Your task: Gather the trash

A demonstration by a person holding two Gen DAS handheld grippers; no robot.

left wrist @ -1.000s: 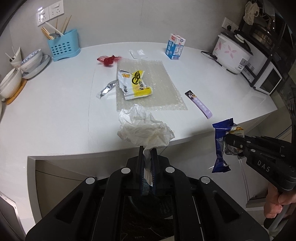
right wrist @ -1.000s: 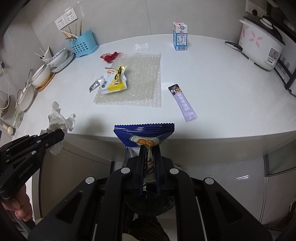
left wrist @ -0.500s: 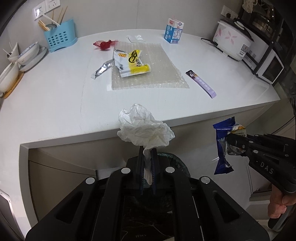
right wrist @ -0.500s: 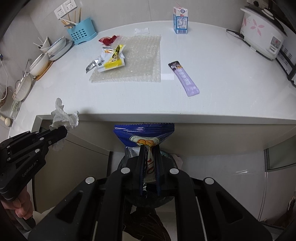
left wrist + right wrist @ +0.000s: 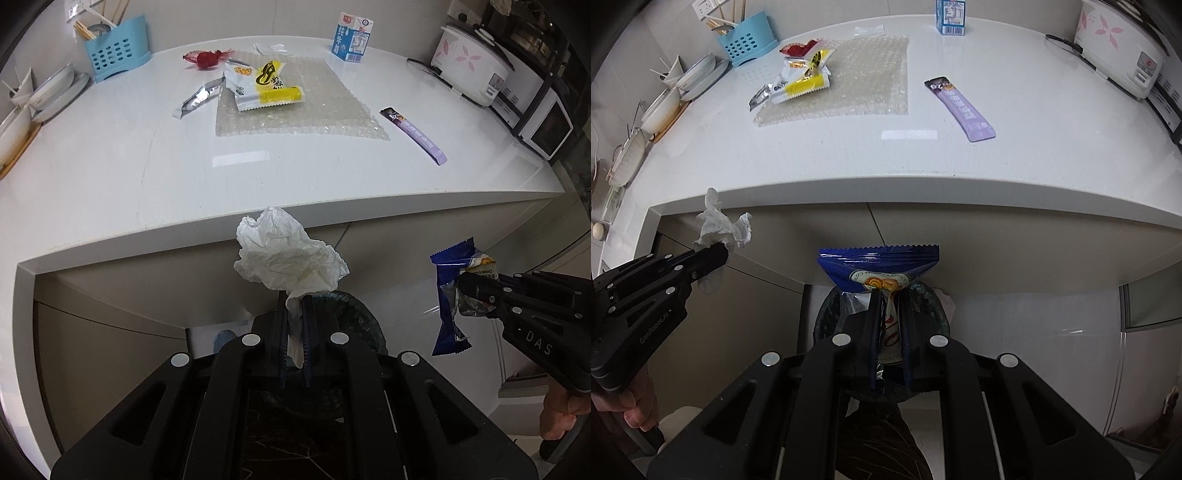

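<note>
My left gripper (image 5: pixel 294 308) is shut on a crumpled white tissue (image 5: pixel 286 260), held in front of the counter's edge, above a dark bin (image 5: pixel 351 314) lined with a bag. My right gripper (image 5: pixel 890 295) is shut on a blue snack wrapper (image 5: pixel 879 267), also over the bin (image 5: pixel 827 314). Each gripper shows in the other's view: the right gripper (image 5: pixel 466 281) with its wrapper (image 5: pixel 448 295) at the right, the left gripper (image 5: pixel 720 251) with its tissue (image 5: pixel 718 225) at the left. On the white counter (image 5: pixel 110 177) lie a yellow-white wrapper (image 5: pixel 264 86), a silver wrapper (image 5: pixel 197 99), a red wrapper (image 5: pixel 207 59) and a purple sachet (image 5: pixel 415 134).
A bubble wrap sheet (image 5: pixel 306 107) lies mid-counter, with a milk carton (image 5: pixel 352 37) behind it. A blue utensil holder (image 5: pixel 114 55) and stacked dishes (image 5: pixel 55 92) stand at the left, a rice cooker (image 5: pixel 472 70) and a small oven (image 5: pixel 546 125) at the right. Cabinet fronts rise below the counter.
Both grippers have sunk from counter height to below the counter's edge, with the tissue and the blue wrapper still held. The dark bin has come into view beneath them.
</note>
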